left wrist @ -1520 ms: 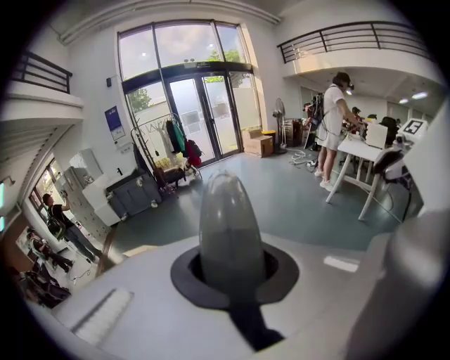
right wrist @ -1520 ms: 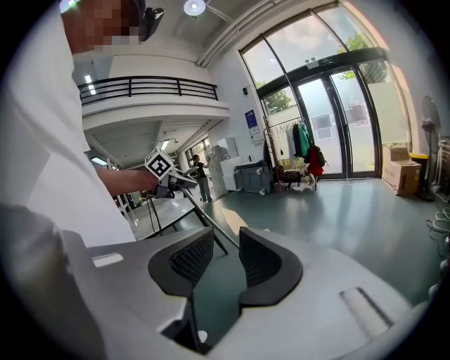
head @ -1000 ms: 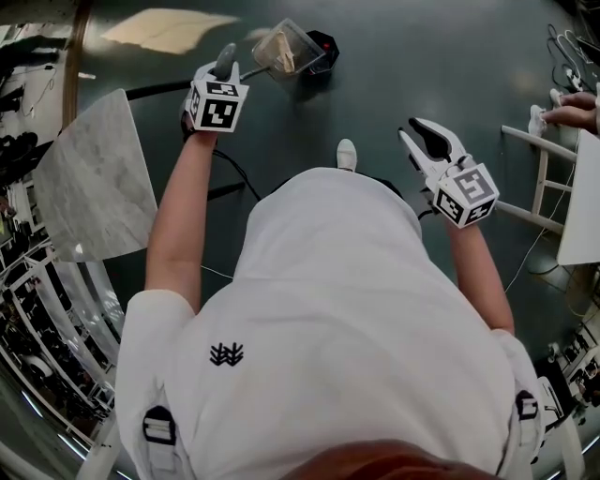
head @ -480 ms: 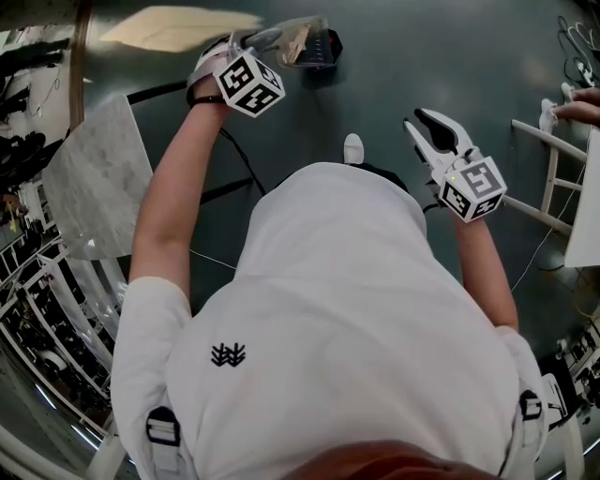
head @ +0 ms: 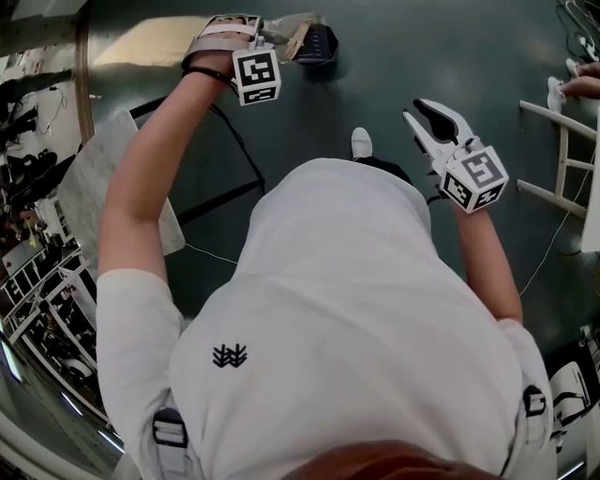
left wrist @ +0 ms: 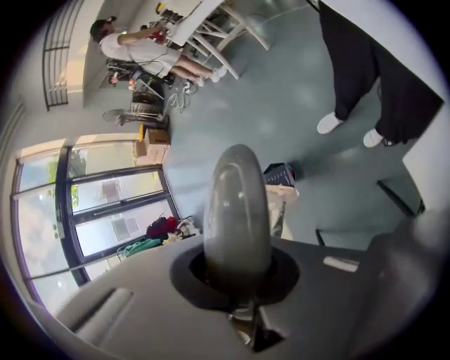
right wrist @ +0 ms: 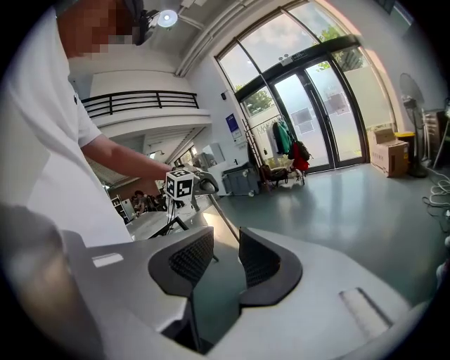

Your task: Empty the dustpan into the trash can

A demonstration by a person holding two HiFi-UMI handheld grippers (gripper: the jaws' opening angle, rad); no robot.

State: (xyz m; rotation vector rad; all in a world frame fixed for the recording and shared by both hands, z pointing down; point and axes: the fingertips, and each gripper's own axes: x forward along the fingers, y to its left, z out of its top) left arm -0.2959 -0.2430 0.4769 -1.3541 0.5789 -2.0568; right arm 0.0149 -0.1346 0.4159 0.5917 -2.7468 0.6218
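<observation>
My left gripper (head: pixel 251 30) is shut on the grey handle (left wrist: pixel 236 218) of a clear dustpan (head: pixel 287 28), held out far ahead at the top of the head view. The pan is tilted over a black trash can (head: pixel 318 43), with pale paper scraps inside it. In the left gripper view, the trash can (left wrist: pixel 281 173) and the pan's scraps (left wrist: pixel 281 198) lie just beyond the handle tip. My right gripper (head: pixel 424 120) hangs open and empty to the right, away from both. In the right gripper view, its jaws (right wrist: pixel 225 256) stand apart, facing the left gripper's marker cube (right wrist: pixel 179 184).
A marble-topped table (head: pixel 89 183) stands at the left with a black cable (head: pixel 234 155) beside it. White furniture legs (head: pixel 562 155) and another person's hand (head: pixel 583 86) are at the right edge. My shoe (head: pixel 361 142) shows on the dark floor. People sit at a far table (left wrist: pixel 148 49).
My left arm has reached farther forward and turned. The dustpan swung from beside the trash can to tilted over it. My right gripper stayed open and barely moved.
</observation>
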